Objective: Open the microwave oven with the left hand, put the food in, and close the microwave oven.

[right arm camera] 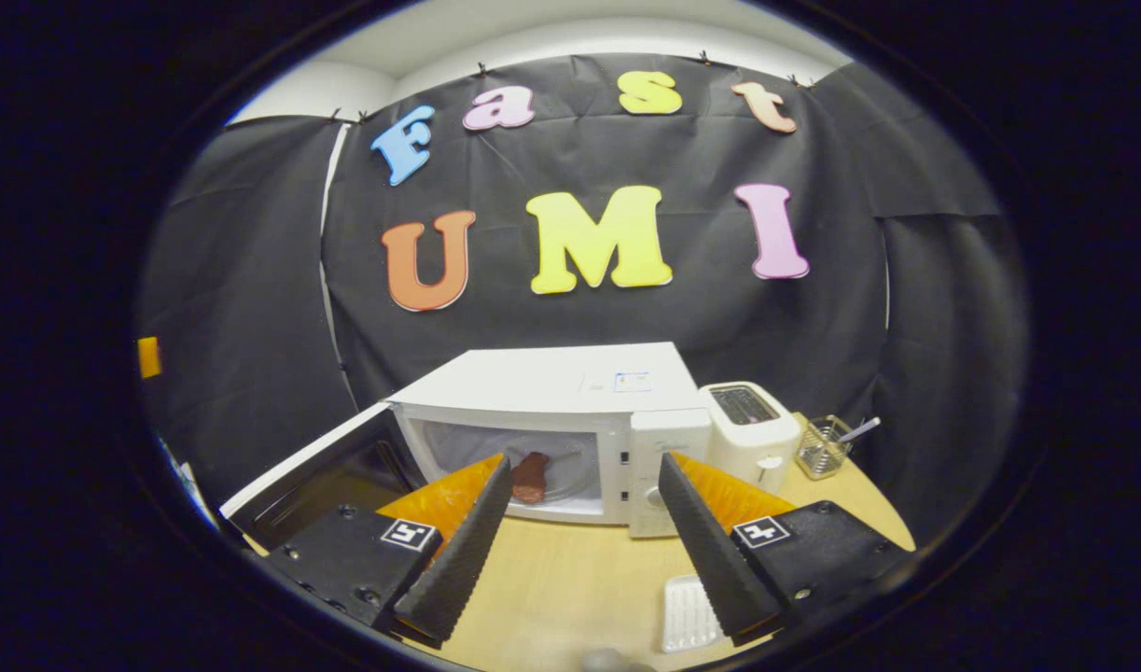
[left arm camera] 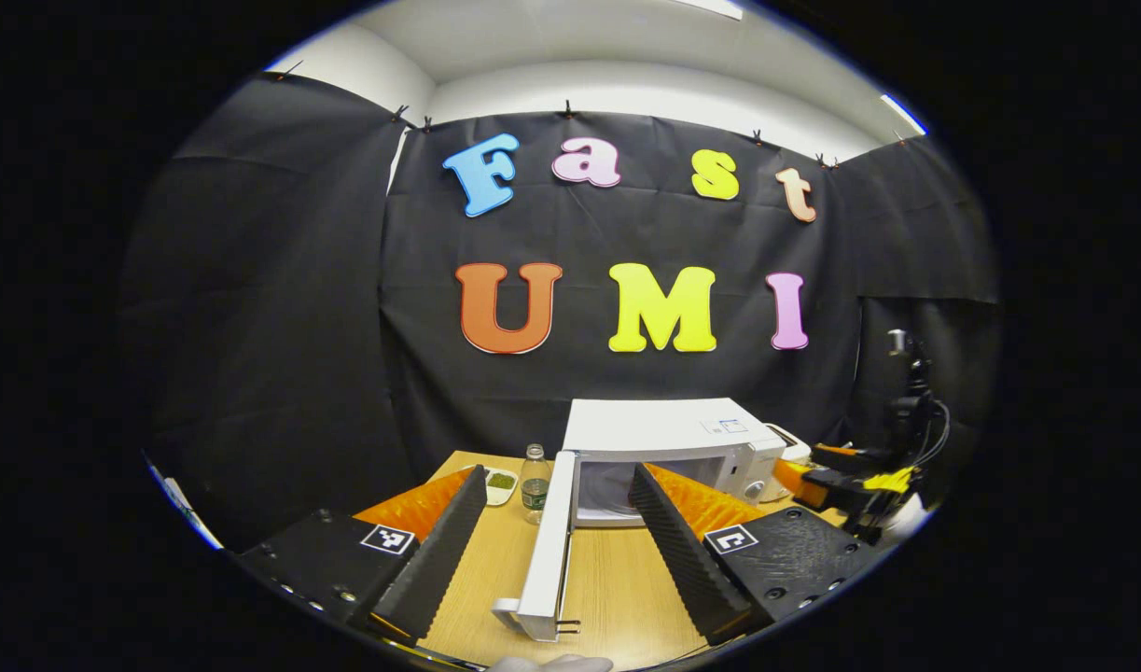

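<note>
Two gripper cams, both aimed at the booth's back wall over the table (left arm camera: pixel 495 611).
Left gripper view sits low, left of the microwave (left arm camera: pixel 668 457), looking along the edge of its open door (left arm camera: pixel 547 551), fairly near; right gripper view looks from the front-right, a bit higher, straight into the cavity; shared: microwave, door, toaster (right arm camera: pixel 749 434), tabletop, back wall; left view also catches the right gripper (left arm camera: pixel 845 485) at far right.

A staged recording booth: black cloth wall (right arm camera: pixel 253 280), microwave (right arm camera: pixel 570 392) and toaster (right arm camera: pixel 752 434) on a wooden table (right arm camera: pixel 570 579).
</note>
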A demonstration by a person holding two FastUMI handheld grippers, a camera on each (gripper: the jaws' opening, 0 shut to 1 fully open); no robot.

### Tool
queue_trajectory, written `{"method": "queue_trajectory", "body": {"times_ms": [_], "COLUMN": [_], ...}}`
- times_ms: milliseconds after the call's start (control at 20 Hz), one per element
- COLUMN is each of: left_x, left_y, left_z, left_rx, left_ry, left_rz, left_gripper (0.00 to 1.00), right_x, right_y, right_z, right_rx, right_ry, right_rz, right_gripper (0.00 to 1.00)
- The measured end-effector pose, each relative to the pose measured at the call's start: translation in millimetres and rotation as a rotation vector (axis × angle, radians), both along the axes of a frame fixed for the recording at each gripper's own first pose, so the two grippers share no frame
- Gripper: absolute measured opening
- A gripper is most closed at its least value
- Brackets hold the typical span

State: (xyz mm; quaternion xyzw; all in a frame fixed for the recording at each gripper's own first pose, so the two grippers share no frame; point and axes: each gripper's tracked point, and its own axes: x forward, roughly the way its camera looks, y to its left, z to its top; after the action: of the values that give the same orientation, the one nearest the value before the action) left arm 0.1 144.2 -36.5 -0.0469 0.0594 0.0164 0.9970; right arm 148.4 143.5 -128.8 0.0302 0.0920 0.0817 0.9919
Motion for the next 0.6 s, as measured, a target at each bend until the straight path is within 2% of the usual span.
{"method": "queue_trajectory", "body": {"times_ms": [50,300,350,400,450,500,550,600], "left_x": [1,8,8,10,12,15,17,19], "left_y": [0,1,-2,-8,-9,-10,-14,-15], "left_z": [0,0,0,1,-1,-5,-7,-9], "left_rx": [0.0,0.03,0.024,0.019,0.018,0.02,0.026,0.031], "left_ry": [-0.004,-0.02,-0.026,-0.031,-0.033,-0.032,-0.031,-0.035], "left_rz": [0.006,0.025,0.014,0.0,-0.004,-0.009,-0.025,-0.039], "left_gripper": [0.97,0.96,0.96,0.96,0.96,0.96,0.96,0.9], "right_x": [-11,-59,-65,-71,-76,-81,-84,-86], "right_y": [-10,-71,-78,-85,-90,-95,-99,-102], "right_z": [6,44,48,50,51,54,57,61], "right_rx": [0.002,-0.035,-0.033,-0.033,-0.029,-0.026,-0.023,-0.028], "right_ry": [0.006,-0.042,-0.048,-0.039,-0.04,-0.038,-0.04,-0.041], "right_rz": [-0.002,-0.069,-0.077,-0.088,-0.093,-0.102,-0.105,-0.107], "right_gripper": [1.0,1.0,0.9,1.0,0.9,0.9,1.0,1.0]}}
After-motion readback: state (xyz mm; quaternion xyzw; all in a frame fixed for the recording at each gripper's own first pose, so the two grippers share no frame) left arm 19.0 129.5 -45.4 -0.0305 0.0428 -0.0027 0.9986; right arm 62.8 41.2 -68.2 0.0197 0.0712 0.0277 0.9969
